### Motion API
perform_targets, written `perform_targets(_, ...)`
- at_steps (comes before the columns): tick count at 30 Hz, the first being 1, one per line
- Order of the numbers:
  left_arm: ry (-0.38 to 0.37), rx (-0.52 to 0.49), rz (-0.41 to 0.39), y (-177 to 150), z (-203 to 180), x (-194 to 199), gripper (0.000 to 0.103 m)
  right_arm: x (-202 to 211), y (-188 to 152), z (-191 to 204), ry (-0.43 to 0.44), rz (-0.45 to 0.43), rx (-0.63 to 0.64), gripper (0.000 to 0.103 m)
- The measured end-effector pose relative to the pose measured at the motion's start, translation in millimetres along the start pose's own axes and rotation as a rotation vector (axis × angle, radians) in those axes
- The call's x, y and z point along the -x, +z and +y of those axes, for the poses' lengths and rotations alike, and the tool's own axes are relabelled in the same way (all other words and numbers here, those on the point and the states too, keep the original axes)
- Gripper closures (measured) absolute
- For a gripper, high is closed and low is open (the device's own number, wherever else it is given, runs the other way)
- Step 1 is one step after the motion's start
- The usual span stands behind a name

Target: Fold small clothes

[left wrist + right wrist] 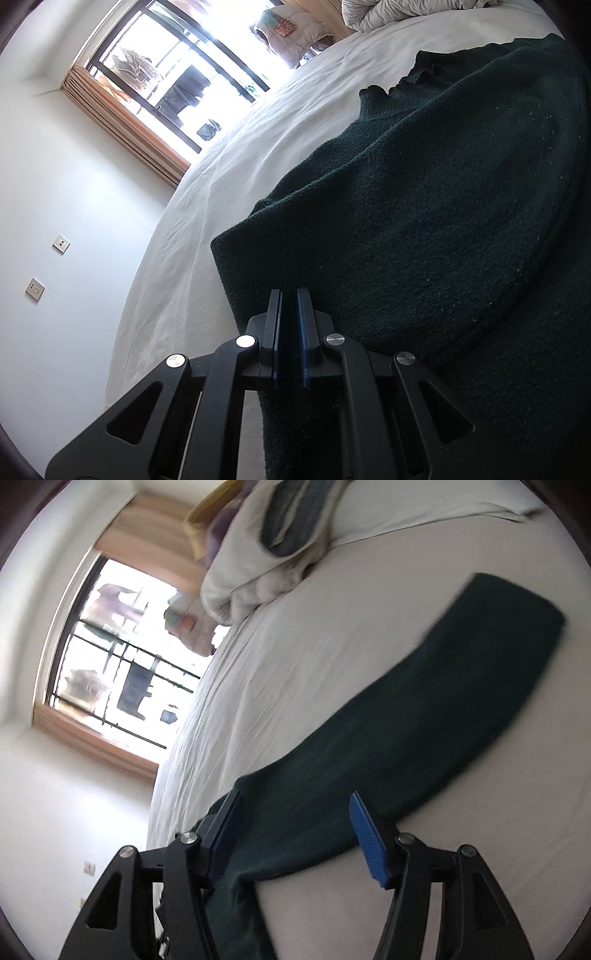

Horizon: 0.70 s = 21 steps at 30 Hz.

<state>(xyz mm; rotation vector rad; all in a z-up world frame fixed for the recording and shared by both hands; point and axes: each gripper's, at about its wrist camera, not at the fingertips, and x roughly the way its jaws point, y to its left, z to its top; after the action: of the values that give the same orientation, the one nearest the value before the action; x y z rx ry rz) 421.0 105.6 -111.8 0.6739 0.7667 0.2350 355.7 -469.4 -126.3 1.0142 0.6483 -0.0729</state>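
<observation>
A dark green knitted sweater lies on the white bed sheet. Its neck opening points to the far side. My left gripper has its blue pads almost together at the sweater's near edge; I cannot see cloth between them. In the right wrist view a long sleeve of the sweater stretches away across the sheet. My right gripper is open, its blue pads standing either side of the sleeve's near part.
A crumpled white duvet with other clothes is heaped at the far end of the bed. A large window with curtains is on the wall to the left. Wall sockets sit low on the white wall.
</observation>
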Motion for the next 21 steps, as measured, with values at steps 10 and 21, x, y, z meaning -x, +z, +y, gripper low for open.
perform_targets(10,0.01,-0.005,-0.002,-1,-1,-1,0.095,49,23,-98,-0.052,-0.172,-0.338,0.042)
perform_targets(21,0.011,-0.002,-0.004,-2,-1,-2,0.095,16,60,-102,-0.029,-0.256,-0.417,0.054)
